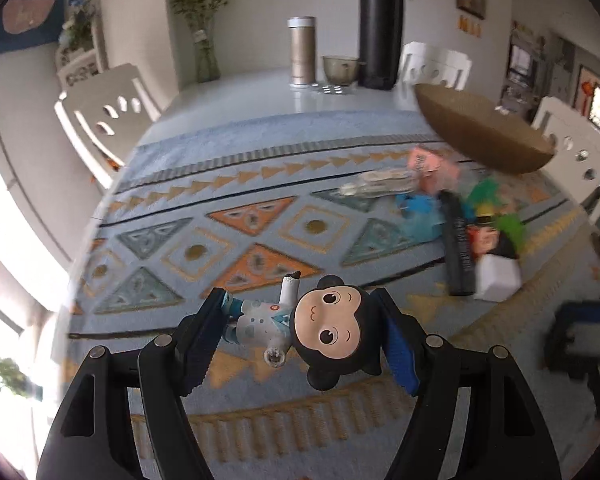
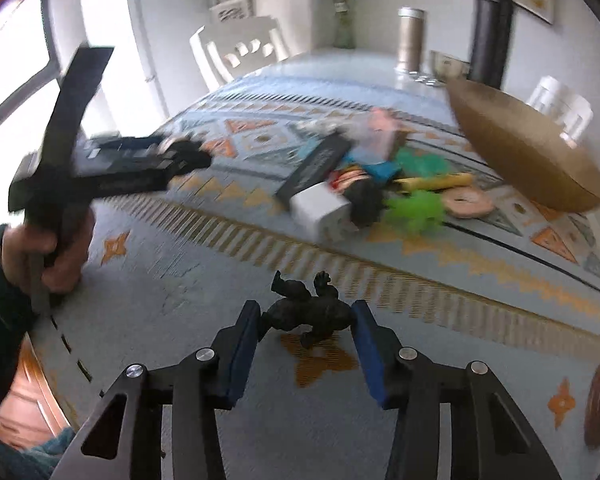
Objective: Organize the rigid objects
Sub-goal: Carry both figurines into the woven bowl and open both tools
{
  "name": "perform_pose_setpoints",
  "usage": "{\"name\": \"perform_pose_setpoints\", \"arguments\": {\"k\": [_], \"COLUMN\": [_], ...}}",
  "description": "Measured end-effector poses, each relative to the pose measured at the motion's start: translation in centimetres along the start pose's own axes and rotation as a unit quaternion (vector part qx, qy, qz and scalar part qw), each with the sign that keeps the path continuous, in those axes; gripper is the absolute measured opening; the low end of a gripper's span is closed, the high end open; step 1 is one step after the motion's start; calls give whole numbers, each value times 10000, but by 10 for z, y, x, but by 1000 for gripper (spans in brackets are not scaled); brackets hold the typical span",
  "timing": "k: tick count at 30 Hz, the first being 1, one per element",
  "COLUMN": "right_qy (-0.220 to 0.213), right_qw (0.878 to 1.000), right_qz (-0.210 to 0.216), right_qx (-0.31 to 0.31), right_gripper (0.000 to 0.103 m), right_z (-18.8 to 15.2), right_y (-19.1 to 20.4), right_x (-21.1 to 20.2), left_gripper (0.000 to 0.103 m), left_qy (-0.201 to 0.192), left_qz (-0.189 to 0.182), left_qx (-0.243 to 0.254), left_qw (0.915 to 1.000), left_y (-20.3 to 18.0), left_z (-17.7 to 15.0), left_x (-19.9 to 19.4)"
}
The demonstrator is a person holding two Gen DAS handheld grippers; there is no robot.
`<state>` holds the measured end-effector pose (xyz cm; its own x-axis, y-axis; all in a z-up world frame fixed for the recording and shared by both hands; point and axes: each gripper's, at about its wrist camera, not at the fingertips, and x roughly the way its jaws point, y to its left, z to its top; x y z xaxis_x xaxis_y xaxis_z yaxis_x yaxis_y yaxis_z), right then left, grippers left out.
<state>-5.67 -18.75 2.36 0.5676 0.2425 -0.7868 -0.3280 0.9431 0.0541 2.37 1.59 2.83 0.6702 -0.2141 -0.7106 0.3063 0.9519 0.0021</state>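
Observation:
My left gripper (image 1: 300, 304) is shut on a monkey figurine (image 1: 300, 324) with a black head and white suit, held sideways above the patterned cloth. My right gripper (image 2: 306, 314) is shut on a small black gorilla figurine (image 2: 308, 312) just above the cloth. A blurred pile of toys (image 1: 460, 216) lies at the right of the left wrist view, with a long black box (image 1: 458, 248) and a white cube (image 1: 498, 278). The same pile (image 2: 364, 184) shows in the middle of the right wrist view. A brown woven basket (image 1: 484, 132) stands behind it, also in the right wrist view (image 2: 528, 148).
The blue patterned cloth (image 1: 236, 216) covers the table. A tan canister (image 1: 302, 52), a glass bowl (image 1: 340, 68) and a black flask (image 1: 380, 28) stand at the far edge. White chairs (image 1: 100, 116) surround the table. The left hand and its gripper body (image 2: 100, 160) fill the left of the right wrist view.

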Motion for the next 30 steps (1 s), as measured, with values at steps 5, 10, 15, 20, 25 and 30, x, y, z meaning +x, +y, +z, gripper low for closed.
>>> {"name": "perform_pose_setpoints", "arguments": {"k": [5,10,15,20,25,30], "right_qy": [-448,-1170,-1701,-1606,-1211,-949], "right_qw": [9970,9756,9476,9366,9357,9392], "right_qz": [-478,-1475,-1498,-1617,-1497,-1653], "right_qx": [400,1126,2249,2660,2957,2856], "right_gripper": [46,46,46,46,46,45], "right_z": [17,62,97,111,115,112], "right_y": [-33,-88,-148,-179,-214,-222], "right_x": [-38,-93,-123,-101,-62,-39], "left_gripper": [70,70,70,70,70,70], "left_qy": [-281,-656,-947,-665,-228,-42], "left_qz": [-270,-801,-1288,-1607,-1521,-1545], "left_qx": [320,631,540,240,360,407], "left_qw": [9987,9926,9857,9845,9874,9871], "left_y": [-31,-73,-107,-136,-168,-179], "left_z": [20,75,146,193,200,190], "left_x": [-25,-44,-42,6,60,81]}}
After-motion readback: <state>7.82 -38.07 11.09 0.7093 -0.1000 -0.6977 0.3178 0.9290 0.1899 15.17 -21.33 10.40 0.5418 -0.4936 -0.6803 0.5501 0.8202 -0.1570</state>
